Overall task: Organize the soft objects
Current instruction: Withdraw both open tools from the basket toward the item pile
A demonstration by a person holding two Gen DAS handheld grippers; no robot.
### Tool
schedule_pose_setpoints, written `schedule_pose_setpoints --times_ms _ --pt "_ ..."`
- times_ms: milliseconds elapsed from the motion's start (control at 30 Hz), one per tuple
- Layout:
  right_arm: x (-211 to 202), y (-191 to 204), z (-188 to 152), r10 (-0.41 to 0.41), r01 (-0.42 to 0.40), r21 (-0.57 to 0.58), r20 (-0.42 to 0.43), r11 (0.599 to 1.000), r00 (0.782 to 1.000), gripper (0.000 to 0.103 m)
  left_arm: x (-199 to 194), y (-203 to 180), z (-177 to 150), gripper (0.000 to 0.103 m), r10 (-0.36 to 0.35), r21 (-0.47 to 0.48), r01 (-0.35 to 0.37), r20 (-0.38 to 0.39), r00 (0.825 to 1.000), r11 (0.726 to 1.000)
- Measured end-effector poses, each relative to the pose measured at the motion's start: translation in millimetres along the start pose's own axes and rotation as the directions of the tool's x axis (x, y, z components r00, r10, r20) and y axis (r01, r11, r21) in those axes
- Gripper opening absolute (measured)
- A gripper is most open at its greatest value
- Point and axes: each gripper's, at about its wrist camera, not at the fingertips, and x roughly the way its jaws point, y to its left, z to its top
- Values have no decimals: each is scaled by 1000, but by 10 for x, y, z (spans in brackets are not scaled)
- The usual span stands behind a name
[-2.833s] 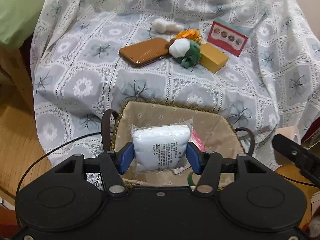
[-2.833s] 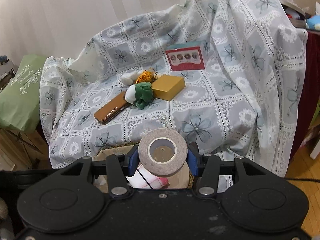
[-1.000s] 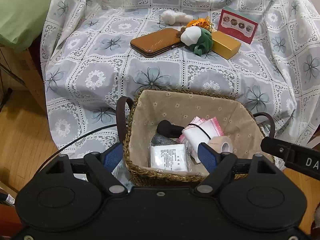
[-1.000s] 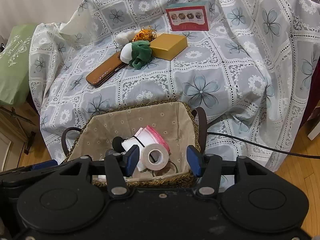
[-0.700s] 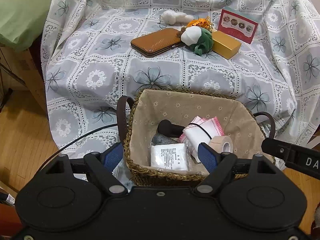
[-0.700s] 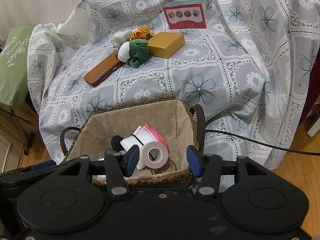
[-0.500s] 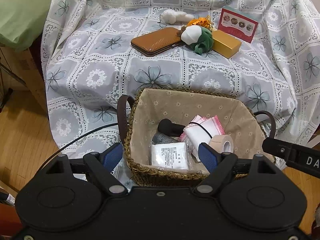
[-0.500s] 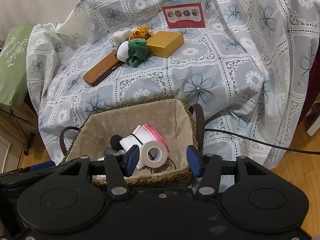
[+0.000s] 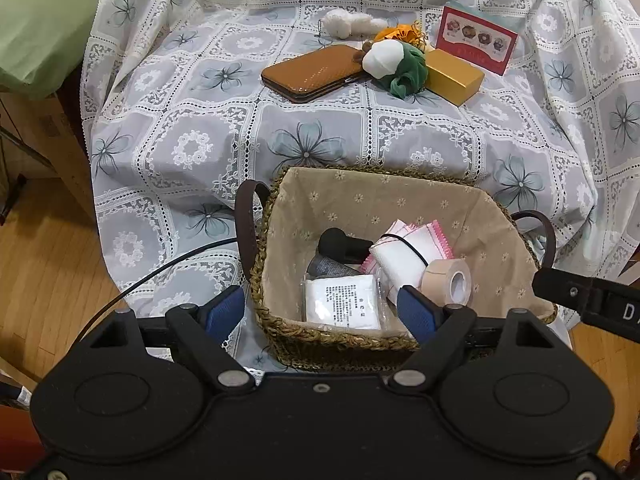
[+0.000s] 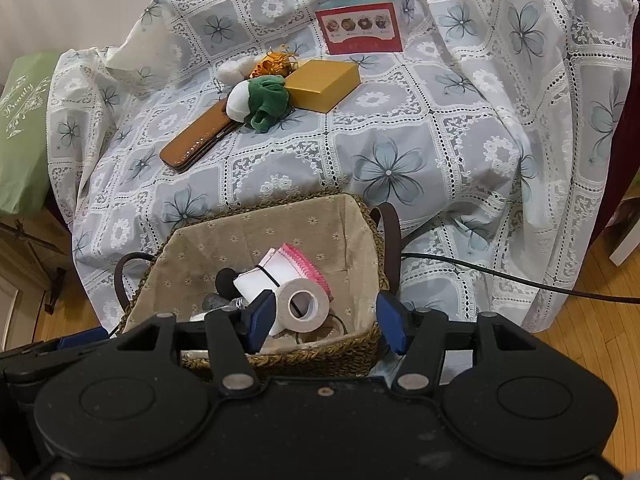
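Observation:
A woven basket (image 9: 340,344) (image 10: 320,354) with a beige lining stands in front of the covered seat. In it lie a white packet (image 9: 342,300), a beige tape roll (image 9: 448,282) (image 10: 302,306), a white and pink cloth bundle (image 9: 404,252) (image 10: 276,270) and a black item (image 9: 340,242). My left gripper (image 9: 322,312) is open and empty above the basket's near rim. My right gripper (image 10: 326,318) is open and empty above the near right corner. A green and white soft toy (image 9: 396,66) (image 10: 260,100), a white fluffy piece (image 9: 344,24) and an orange tuft (image 9: 400,34) lie on the seat.
The seat is draped in a grey floral lace cloth (image 9: 312,136). On it lie a brown wallet (image 9: 312,72) (image 10: 196,138), a gold box (image 9: 452,76) (image 10: 324,84) and a red card (image 9: 476,40) (image 10: 360,28). A green pillow (image 9: 40,20) is at the left. Cables (image 10: 520,280) trail over the wood floor.
Both grippers have let go: the white packet and the tape roll now lie in the basket. Over the last second both grippers have barely moved.

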Motion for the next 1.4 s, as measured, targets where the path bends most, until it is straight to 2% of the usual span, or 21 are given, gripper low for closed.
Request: schedule_pose_setpoints --times_ms 300,400,800,1133,1400 --pt "-57 25 -7 -20 20 -28 -1 999 1000 63 -62 3 -28 81 20 25 -20 -5 1000 999" --pt "-74 40 -7 -26 26 -41 4 999 1000 65 -105 -2 -47 91 22 35 -22 3 1000 999" --pt "31 7 106 -66 65 -72 -14 995 998 68 -176 -73 0 91 40 79 -43 44 998 996" --pt "152 65 533 -43 42 -91 -5 995 999 71 -140 -49 312 91 35 82 -37 29 999 996" --pt "385 180 1078 -26 30 -125 33 992 999 72 -12 -61 782 91 37 101 -43 65 997 994"
